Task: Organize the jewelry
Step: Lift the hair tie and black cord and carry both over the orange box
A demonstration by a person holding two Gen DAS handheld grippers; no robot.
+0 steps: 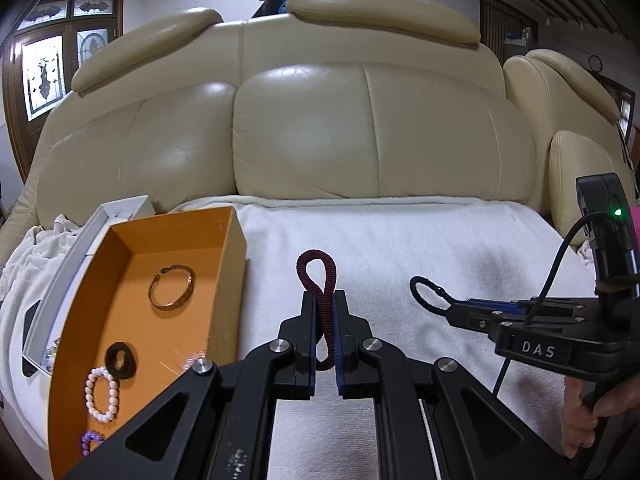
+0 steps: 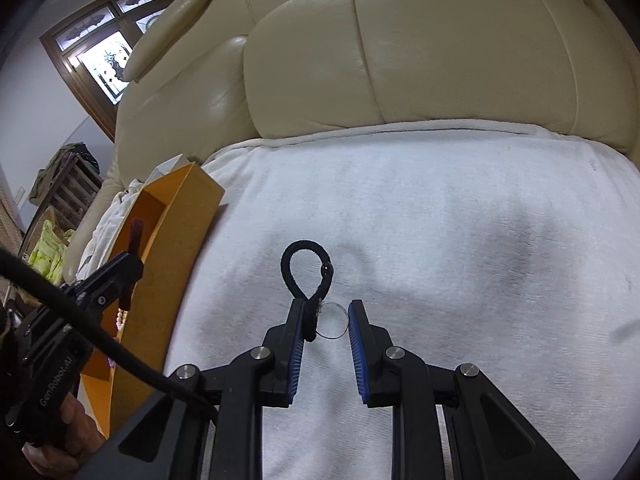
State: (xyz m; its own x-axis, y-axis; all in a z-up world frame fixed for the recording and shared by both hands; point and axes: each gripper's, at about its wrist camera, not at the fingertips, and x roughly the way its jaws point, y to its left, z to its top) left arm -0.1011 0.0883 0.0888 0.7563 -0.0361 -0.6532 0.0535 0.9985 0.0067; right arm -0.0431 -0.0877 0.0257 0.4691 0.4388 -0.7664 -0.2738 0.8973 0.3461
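At lower left of the left wrist view, the orange box (image 1: 224,248) holds a bangle (image 1: 172,287). At centre, the left gripper (image 1: 325,320) pinches a red-black coiled band (image 1: 320,280). The right gripper (image 2: 325,320) stands apart, a black looped band (image 2: 306,272) resting against its left finger.

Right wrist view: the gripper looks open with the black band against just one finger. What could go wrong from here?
1. The black band hangs on one finger of the right gripper, which is open, so it may slip onto the white towel.
2. A clear ring sits in the gap beside the band; it may drop unnoticed.
3. The left gripper is shut on the red-black band short of the orange box; releasing here would miss the box.
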